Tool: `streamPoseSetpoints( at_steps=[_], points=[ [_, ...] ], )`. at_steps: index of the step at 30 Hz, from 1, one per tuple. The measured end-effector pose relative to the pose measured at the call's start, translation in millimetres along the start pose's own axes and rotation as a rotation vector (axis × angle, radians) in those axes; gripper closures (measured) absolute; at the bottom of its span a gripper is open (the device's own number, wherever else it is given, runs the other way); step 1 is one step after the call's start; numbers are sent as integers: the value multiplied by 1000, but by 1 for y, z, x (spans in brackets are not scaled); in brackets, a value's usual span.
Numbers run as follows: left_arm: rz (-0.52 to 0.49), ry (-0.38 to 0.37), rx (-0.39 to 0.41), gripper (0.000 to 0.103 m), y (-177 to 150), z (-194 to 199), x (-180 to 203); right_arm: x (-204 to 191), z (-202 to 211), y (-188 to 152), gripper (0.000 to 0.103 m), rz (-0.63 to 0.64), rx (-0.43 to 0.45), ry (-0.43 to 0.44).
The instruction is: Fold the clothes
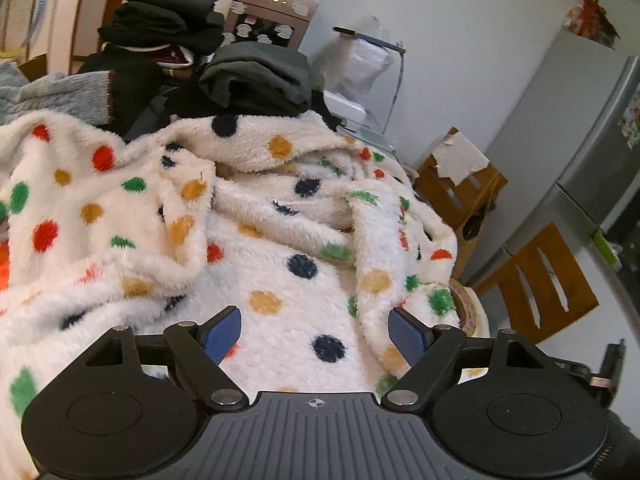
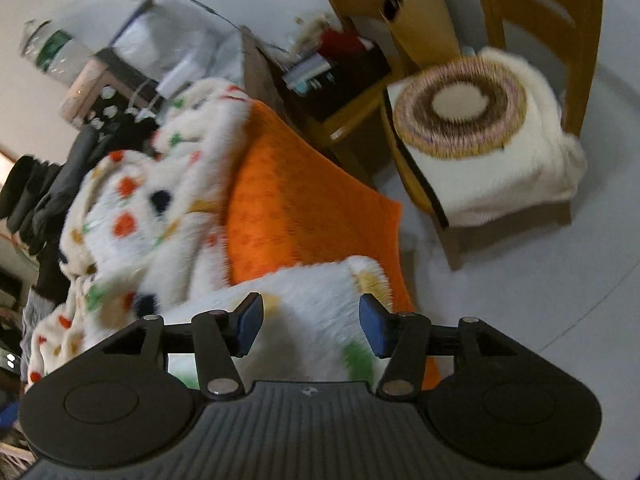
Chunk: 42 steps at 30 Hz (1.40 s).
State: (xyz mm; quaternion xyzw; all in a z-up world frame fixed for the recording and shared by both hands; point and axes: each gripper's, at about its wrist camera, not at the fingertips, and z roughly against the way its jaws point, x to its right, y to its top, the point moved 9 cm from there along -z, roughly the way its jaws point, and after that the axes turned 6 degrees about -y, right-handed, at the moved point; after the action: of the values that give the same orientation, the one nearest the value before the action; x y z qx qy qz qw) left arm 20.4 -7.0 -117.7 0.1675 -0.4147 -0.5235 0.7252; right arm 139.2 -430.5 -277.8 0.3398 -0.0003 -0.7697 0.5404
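A white fluffy garment with coloured dots (image 1: 280, 240) lies crumpled across the surface and fills most of the left wrist view. My left gripper (image 1: 314, 315) hovers just over it, open, its blue pads (image 1: 224, 330) wide apart; a folded edge of the garment lies close to the right pad. In the blurred right wrist view the same garment (image 2: 160, 216) spreads over an orange cloth (image 2: 304, 200). My right gripper (image 2: 311, 304) is open above a corner of the garment, and its pads stand clear of the fabric.
Dark folded clothes (image 1: 172, 8) are stacked at the back, with a dark grey folded piece (image 1: 260, 76) and a grey knit sweater (image 1: 60, 92) nearby. Wooden chairs (image 1: 540, 280) and a fridge (image 1: 600, 140) stand to the right. One chair carries a white ringed cushion (image 2: 480, 128).
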Motion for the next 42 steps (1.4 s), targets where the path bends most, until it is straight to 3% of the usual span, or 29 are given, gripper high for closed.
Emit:
streamPoseSetpoints(
  at_steps=[9,13,14,16,26,34,42],
  points=[
    [60,67,35,20,-18,18,4,4,-53,-10,45,-114,-153,115],
    [72,83,36,20,-23,22,3,0,-49,-10,76,-165,-169,170],
    [72,83,34,20,-23,22,2,-1,-45,-9,85,-165,-161,174],
    [69,82,28,20,-23,21,2,-5,-36,-8,90,-166,-141,186],
    [-19,11,-4,20,-3,2,2,-44,78,-10,92,-70,94,281],
    [-125,-101,-29,21,31,-18,-9,-90,169,-82,93,97,262,203],
    [-304,-261,-61,21,61,-16,-30,-141,205,-212,96,169,368,-11]
  ],
)
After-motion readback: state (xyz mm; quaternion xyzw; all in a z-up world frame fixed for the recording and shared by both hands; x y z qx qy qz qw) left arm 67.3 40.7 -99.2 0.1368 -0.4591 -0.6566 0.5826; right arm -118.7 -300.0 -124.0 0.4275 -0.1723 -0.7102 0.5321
